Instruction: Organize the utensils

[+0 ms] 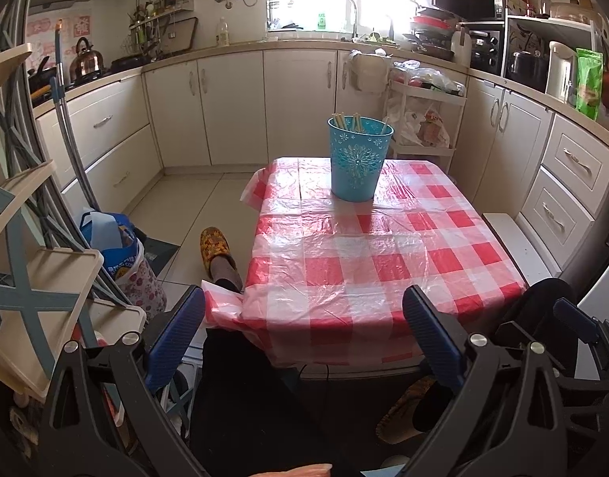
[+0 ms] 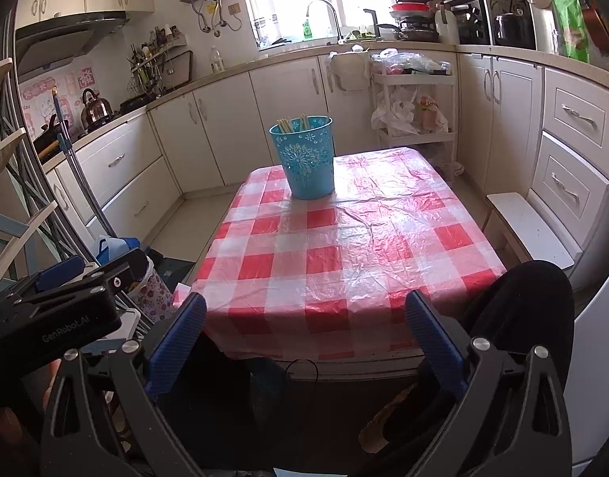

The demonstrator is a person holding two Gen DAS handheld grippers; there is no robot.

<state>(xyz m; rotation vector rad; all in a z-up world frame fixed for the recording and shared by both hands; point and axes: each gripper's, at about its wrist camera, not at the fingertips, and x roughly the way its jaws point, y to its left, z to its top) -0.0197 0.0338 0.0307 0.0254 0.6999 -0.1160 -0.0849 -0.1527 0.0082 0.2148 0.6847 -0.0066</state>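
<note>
On my left side, the left gripper (image 1: pixel 304 336) has its blue fingers (image 1: pixel 177 334) spread wide and holds nothing. It hangs near the close edge of the tabletop (image 1: pixel 380 262), which has a red and white checked cover. The blue bucket (image 1: pixel 359 159) stands upright at the far end of the tabletop, well apart from the fingers. Wooden chopsticks (image 1: pixel 346 121) stick up inside it. On my right side, the right gripper (image 2: pixel 304 336) is spread wide too, with nothing in it, also near the close edge and far from the bucket.
</note>
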